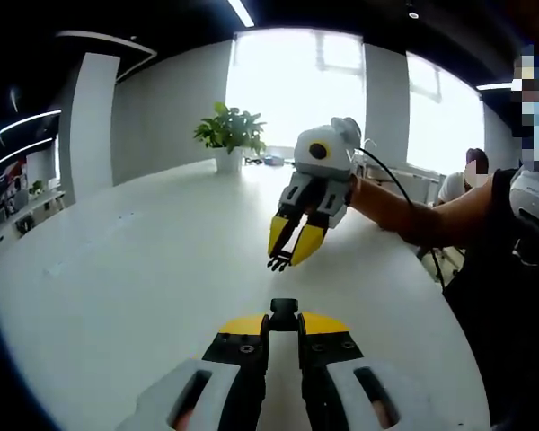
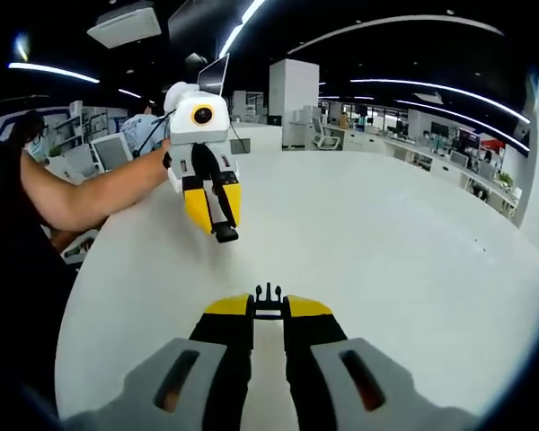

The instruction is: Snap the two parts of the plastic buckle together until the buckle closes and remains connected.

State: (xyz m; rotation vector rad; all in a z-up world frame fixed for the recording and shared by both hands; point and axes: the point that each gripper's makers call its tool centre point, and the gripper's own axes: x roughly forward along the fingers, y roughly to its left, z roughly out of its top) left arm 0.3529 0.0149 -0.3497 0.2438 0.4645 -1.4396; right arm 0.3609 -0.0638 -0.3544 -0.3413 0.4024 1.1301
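My left gripper (image 1: 284,323) is shut on the black socket half of the buckle (image 1: 284,309), which pokes out past its yellow tips. My right gripper (image 1: 296,241) hangs above the white table (image 1: 144,269), shut on the pronged half (image 1: 278,263), prongs pointing down toward the left one. In the right gripper view, the right gripper (image 2: 268,312) pinches the pronged half (image 2: 268,296) between its jaws. The left gripper (image 2: 213,208) hovers ahead on the left with the socket half (image 2: 226,234) at its tips. The two halves are apart, facing each other.
A potted plant (image 1: 229,135) stands at the table's far edge by the bright window. A person's arm (image 2: 81,193) reaches in from the left. Another person (image 1: 458,184) sits beyond the table. Office desks (image 2: 413,148) lie behind.
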